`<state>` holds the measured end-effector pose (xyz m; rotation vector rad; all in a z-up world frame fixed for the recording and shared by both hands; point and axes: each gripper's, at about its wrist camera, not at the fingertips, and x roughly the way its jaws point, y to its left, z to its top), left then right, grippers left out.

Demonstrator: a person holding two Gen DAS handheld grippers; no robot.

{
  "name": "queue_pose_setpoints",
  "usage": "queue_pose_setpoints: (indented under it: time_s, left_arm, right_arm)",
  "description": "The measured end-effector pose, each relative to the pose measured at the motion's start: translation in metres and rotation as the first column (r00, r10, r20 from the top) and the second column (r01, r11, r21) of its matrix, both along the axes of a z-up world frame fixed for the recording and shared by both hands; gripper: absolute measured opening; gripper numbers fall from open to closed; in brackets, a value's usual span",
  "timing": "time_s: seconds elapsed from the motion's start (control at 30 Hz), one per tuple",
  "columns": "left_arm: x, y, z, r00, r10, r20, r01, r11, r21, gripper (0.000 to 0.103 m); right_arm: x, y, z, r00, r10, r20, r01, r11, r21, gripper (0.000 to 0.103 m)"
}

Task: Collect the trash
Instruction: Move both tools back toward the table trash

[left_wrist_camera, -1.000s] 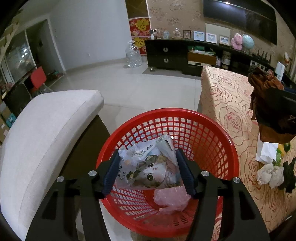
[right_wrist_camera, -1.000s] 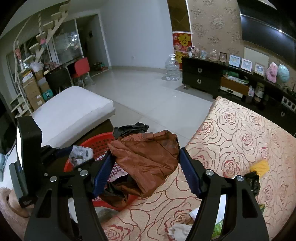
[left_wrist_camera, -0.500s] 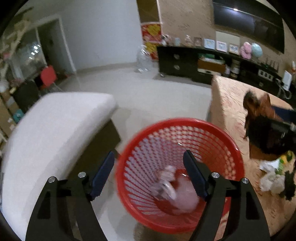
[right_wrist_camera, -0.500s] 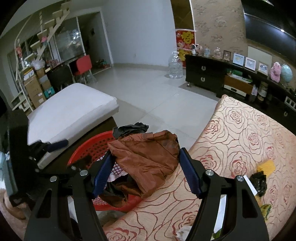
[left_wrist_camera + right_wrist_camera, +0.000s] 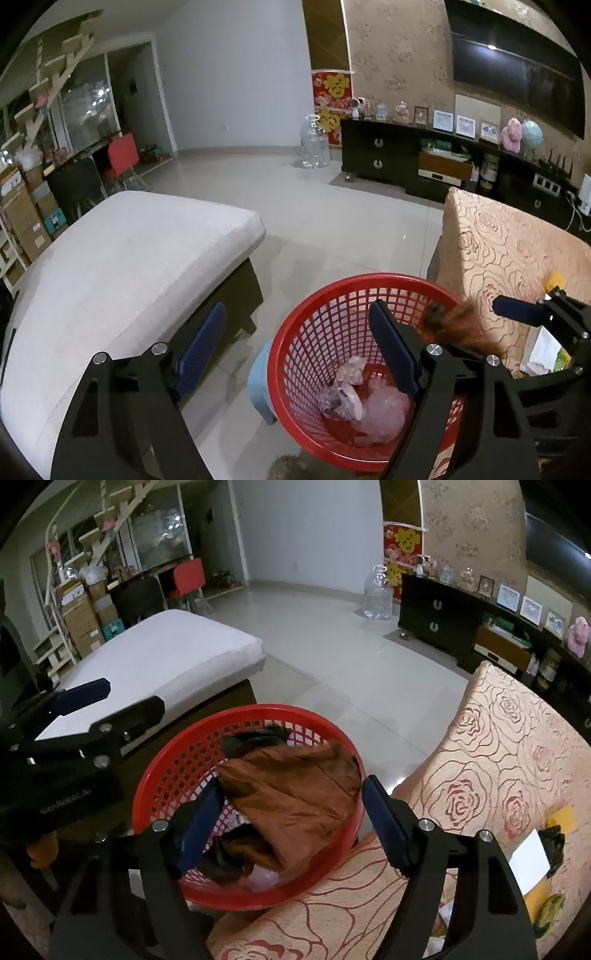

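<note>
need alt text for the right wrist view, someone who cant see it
The right gripper hangs over a red mesh basket, its blue fingers opening on either side of a crumpled brown wrapper that sits above the basket. To the right lies a rose-patterned tablecloth with more scraps; the left gripper shows at the left edge, before a white cushion.

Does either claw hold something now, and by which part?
Left claw: nothing, jaws opening. Right claw: brown bag between its opening jaws, sides at the pads, over the basket; a firm hold cannot be told.
</note>
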<state>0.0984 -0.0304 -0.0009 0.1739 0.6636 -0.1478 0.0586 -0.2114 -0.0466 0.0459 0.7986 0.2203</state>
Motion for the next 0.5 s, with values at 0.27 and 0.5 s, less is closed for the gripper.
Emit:
queue_pose_setpoints:
  time_s: [0.27, 0.5]
  left_arm:
    - [-0.001, 0.001, 0.001, 1.0, 0.004, 0.006, -0.004, 1.0, -0.011, 0.077]
    - [-0.002, -0.001, 0.001, 1.0, -0.003, 0.011, 0.003, 1.0, -0.014, 0.077]
  right_arm:
    - [-0.004, -0.006, 0.001, 1.0, -0.024, 0.002, 0.024, 1.0, 0.003, 0.08]
    - [-0.01, -0.018, 0.004, 0.999, -0.051, 0.012, 0.05, 0.999, 0.002, 0.08]
